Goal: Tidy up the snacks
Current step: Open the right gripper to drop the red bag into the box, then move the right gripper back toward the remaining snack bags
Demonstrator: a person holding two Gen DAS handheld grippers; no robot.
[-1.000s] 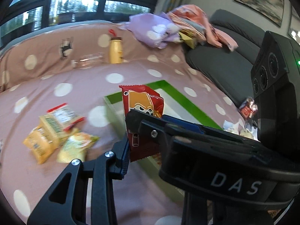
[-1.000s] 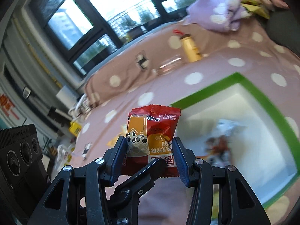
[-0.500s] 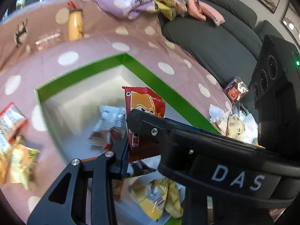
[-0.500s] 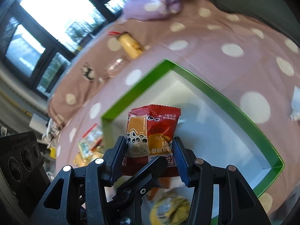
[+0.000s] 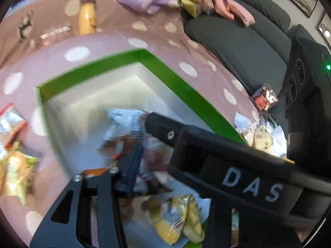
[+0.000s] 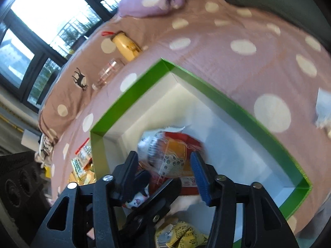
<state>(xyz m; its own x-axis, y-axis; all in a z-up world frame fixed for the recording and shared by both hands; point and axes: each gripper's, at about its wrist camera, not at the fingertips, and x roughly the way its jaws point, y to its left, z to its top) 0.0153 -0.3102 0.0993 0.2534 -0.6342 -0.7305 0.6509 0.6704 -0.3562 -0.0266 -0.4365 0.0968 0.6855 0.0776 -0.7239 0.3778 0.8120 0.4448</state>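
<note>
Both grippers are hanging over the green-rimmed box [image 6: 238,105], angled down into it, because this is where the snacks are being gathered. The right gripper [image 6: 165,171] has just been opening its fingers: the red bubble-tea snack packet [image 6: 178,157] is sitting between them, blurred and apparently dropping free, with the blue pad no longer pressing on it. The left gripper [image 5: 142,136] has likewise just been spreading its fingers; they are standing partly apart with nothing gripped, and the clutter below them is too blurred to sort out. The packet is coming to rest inside the box among a white wrapper [image 5: 124,122] and a yellow snack bag [image 5: 180,217] near the front wall. More yellow packets [image 5: 16,169] are lying outside on the dotted cloth [image 6: 238,47], so the sorting is probably unfinished. A yellow bottle [image 6: 126,45] is standing well apart, beyond the box
</note>
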